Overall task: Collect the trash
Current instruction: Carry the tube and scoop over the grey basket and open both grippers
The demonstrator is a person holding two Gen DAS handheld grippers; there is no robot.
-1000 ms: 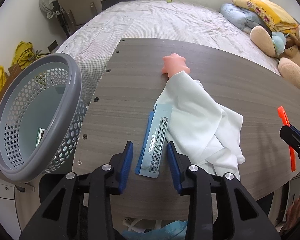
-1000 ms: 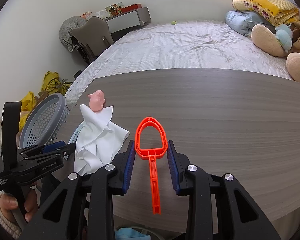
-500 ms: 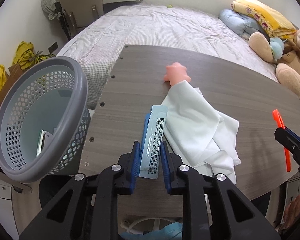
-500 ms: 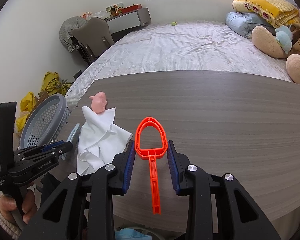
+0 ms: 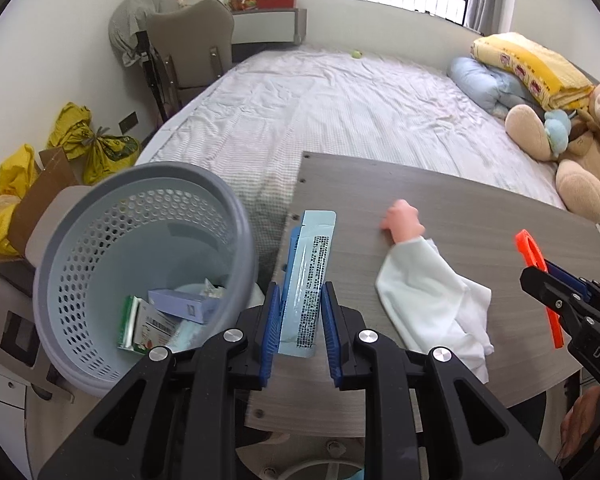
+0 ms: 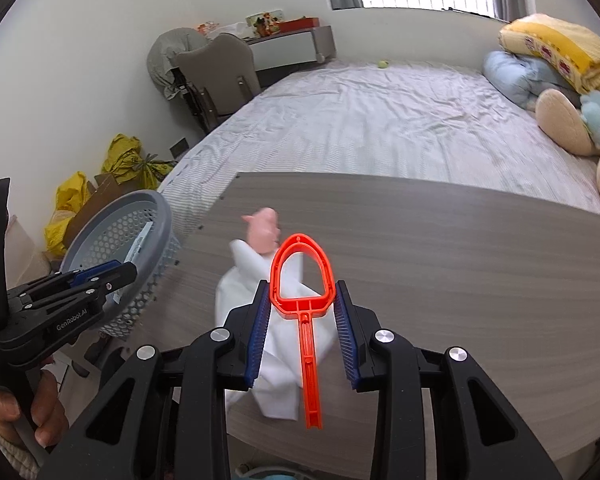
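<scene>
Left wrist view: left gripper (image 5: 300, 316) pinches a blue sachet (image 5: 307, 280) beside the basket (image 5: 140, 264) for dropping; right gripper (image 6: 302, 308) clasps an orange plastic tool (image 6: 304, 300).

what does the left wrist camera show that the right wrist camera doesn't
Only the left wrist view looks into the grey basket, showing the packets and small box inside, and the printed face of the blue packet in the left gripper. Only the right wrist view shows the whole orange plastic tool clamped in the right gripper. Both show the white cloth and pink toy.
</scene>
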